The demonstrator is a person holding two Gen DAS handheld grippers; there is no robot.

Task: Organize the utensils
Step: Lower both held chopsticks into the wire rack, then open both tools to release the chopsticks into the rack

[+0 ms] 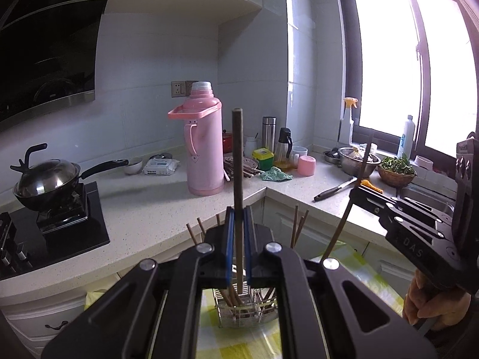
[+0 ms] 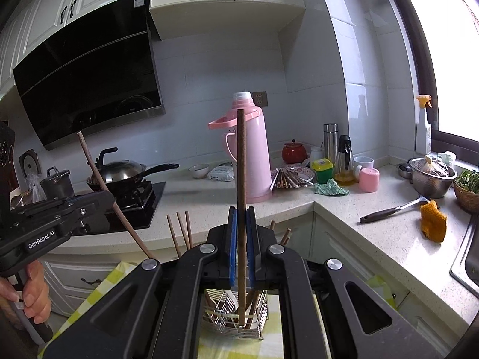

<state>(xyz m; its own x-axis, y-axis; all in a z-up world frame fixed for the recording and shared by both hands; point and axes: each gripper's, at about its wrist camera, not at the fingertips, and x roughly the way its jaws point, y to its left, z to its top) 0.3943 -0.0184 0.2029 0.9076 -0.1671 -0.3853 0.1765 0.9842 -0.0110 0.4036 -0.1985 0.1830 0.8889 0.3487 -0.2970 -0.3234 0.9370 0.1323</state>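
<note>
My left gripper is shut on a dark brown chopstick held upright; its lower end reaches down into a wire utensil holder on a yellow checked cloth. My right gripper is shut on another chopstick, also upright, its lower end in the same wire holder. Several more chopsticks stand in the holder. The right gripper also shows in the left wrist view, and the left gripper shows in the right wrist view, each with its chopstick.
On the counter stand a pink thermos, a plate of chopsticks, a wok on the stove, a spatula, an orange sponge, a steel bowl and a sink edge.
</note>
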